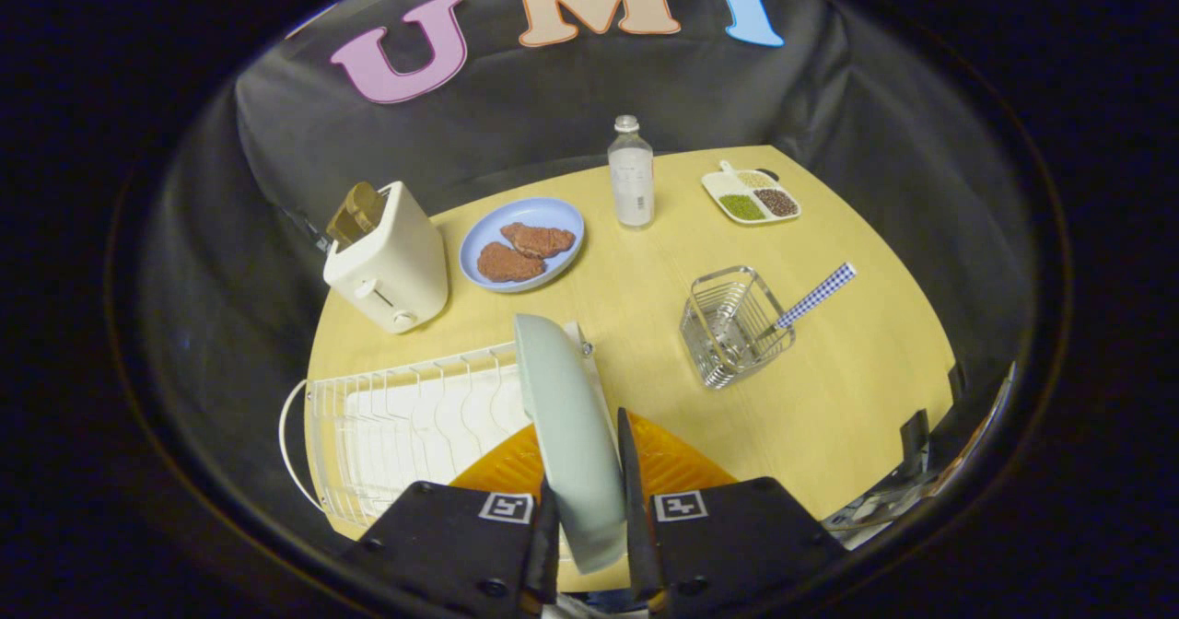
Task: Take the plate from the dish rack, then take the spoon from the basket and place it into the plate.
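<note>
With plate (571,426) pinched edge-on between gripper (589,508) fingers over rack (387,426) | set-down pending | spoon (811,298) untouched in basket (732,329) beyond

yellow wooden table (857,389), black cloth wall (829,94)

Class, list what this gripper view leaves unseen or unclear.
- Spoon: its bowl is hidden inside the wire basket.
- Pale plate, held edge-on between the tool fingers: its face is unseen.
- Divided tray: contents too small to identify.
</note>
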`<act>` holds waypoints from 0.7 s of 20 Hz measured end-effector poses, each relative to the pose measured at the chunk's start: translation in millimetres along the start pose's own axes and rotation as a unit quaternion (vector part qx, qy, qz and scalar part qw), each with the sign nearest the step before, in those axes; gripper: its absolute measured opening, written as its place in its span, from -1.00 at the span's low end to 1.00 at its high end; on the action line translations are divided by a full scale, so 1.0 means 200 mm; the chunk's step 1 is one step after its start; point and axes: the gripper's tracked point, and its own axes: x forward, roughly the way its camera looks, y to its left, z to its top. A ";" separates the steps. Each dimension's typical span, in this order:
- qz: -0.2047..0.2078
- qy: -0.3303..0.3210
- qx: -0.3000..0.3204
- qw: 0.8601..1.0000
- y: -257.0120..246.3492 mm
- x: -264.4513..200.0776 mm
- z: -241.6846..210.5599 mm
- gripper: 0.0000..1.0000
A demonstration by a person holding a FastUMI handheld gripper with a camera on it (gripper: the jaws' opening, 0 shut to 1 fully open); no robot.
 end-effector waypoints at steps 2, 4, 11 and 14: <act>-0.024 -0.003 -0.022 0.999 -0.01 -0.01 0.00 -0.44; -0.045 -0.009 -0.044 0.998 -0.02 -0.03 0.01 -0.45; -0.107 -0.032 -0.109 0.988 -0.01 -0.08 0.05 -0.59; -0.129 -0.052 -0.122 0.983 0.00 -0.12 0.08 -0.59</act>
